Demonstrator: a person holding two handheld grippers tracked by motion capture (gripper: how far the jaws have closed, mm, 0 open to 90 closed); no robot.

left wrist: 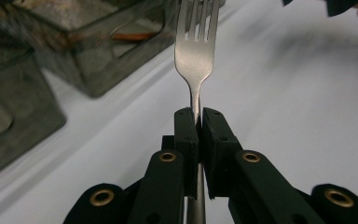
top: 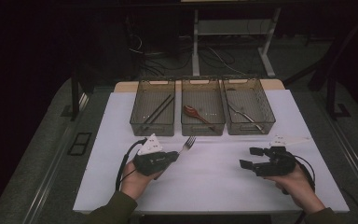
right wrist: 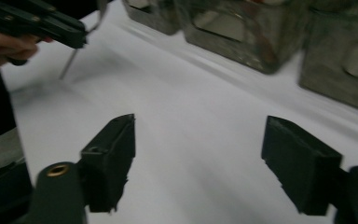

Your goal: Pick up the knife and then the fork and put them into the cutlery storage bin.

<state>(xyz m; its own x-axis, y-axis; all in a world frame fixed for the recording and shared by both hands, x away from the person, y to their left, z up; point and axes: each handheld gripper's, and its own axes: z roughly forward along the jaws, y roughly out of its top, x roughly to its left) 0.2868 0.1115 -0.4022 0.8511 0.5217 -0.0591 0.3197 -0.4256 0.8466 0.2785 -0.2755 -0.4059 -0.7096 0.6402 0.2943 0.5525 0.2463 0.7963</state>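
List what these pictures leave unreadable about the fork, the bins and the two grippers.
- Fork: left gripper view, tine tips cut off by the top edge; lower handle hidden behind the shut jaws of the left gripper.
- Right bin: high view, contents too small and dim to name.
- Bins, right gripper view: blurred, contents unreadable.
- Right gripper: open; its body is cut off by the bottom edge.

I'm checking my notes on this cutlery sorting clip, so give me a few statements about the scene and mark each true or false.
1. The left gripper is shut on a fork. True.
2. The right gripper holds a spoon. False: its jaws stand open with nothing between them.
3. Three mesh bins stand in a row. True.
4. The reddish spoon lies in the left bin. False: it lies in the middle one.
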